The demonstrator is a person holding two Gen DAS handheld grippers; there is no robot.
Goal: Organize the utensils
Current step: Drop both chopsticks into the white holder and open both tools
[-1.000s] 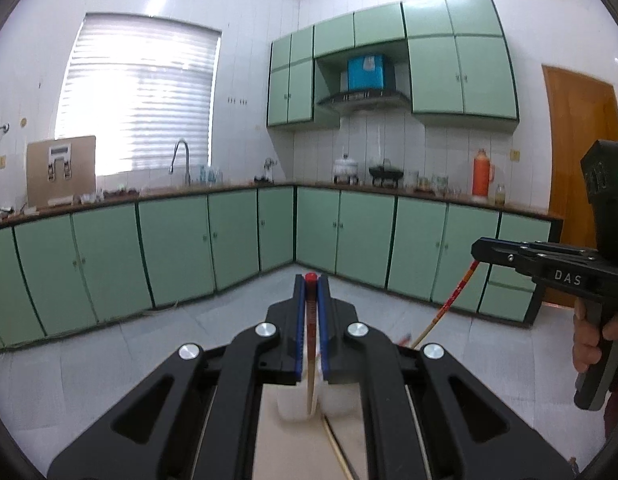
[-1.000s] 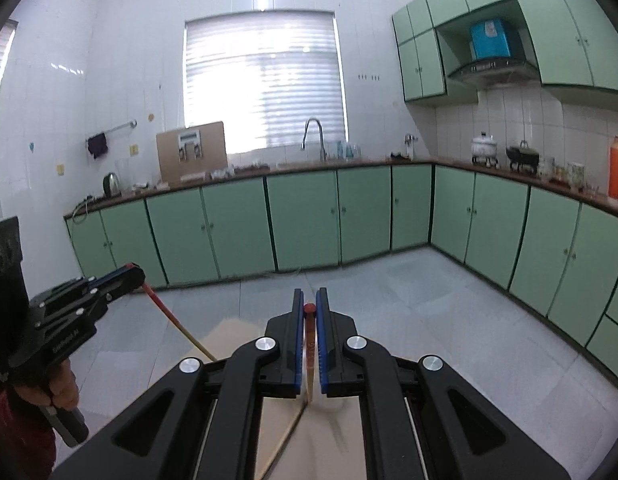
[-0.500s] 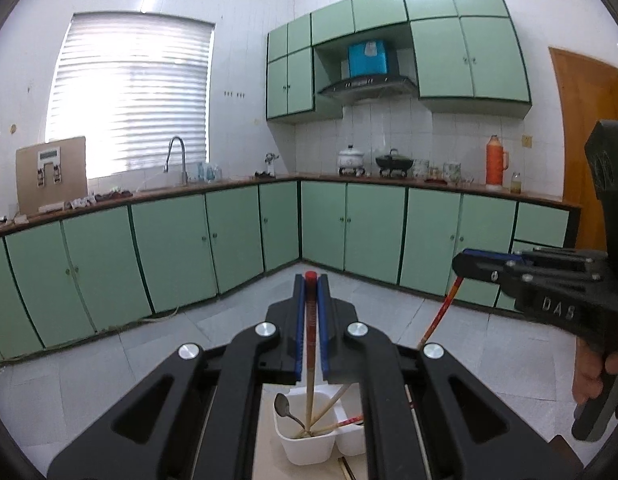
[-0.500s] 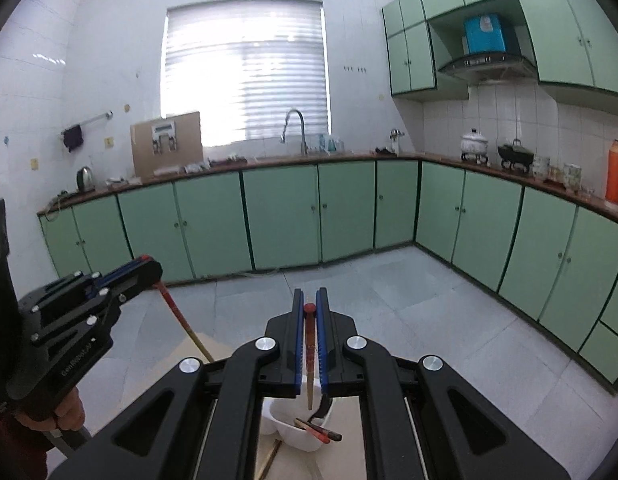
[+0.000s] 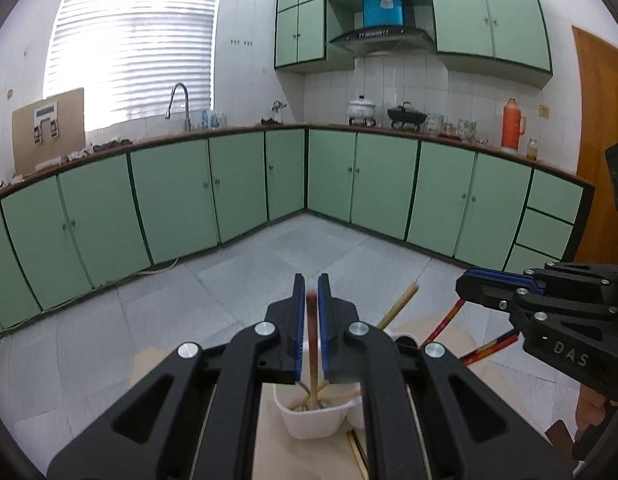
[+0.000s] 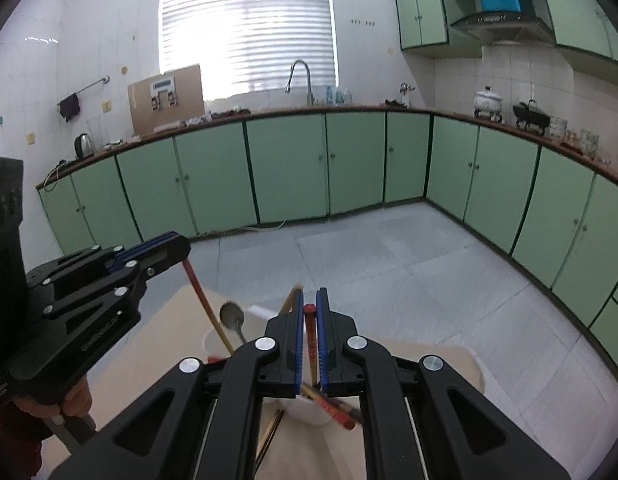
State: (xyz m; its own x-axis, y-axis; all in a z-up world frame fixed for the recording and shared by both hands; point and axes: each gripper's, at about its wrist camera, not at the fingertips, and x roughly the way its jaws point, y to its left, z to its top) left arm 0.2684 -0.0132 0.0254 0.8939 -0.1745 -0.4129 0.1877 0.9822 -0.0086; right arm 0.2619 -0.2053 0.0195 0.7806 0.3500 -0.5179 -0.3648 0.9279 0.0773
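In the left wrist view my left gripper [image 5: 311,285] is shut on a red-topped chopstick [image 5: 312,344]. Its lower end reaches into the white utensil holder [image 5: 314,420] on the pale table. Other chopsticks [image 5: 397,306] lean in that holder. At the right, my right gripper [image 5: 466,286] is shut on a second red chopstick [image 5: 445,320]. In the right wrist view the right gripper [image 6: 309,299] grips its red-topped chopstick [image 6: 310,336] over the holder [image 6: 211,340]. A metal spoon [image 6: 232,316] stands in it. The left gripper [image 6: 183,246] holds its chopstick [image 6: 205,304] slanted into the holder.
The pale wooden table [image 6: 449,360] ends just beyond the holder, with grey tiled floor past it. Loose chopsticks [image 6: 271,432] lie on the table in front of the holder. Green cabinets [image 5: 369,184] line the far walls. A hand [image 6: 75,398] grips the left tool's handle.
Both grippers have sunk and tipped down toward the table. The white holder has come into view under them, and both chopsticks' lower ends now reach it. Both stay shut.
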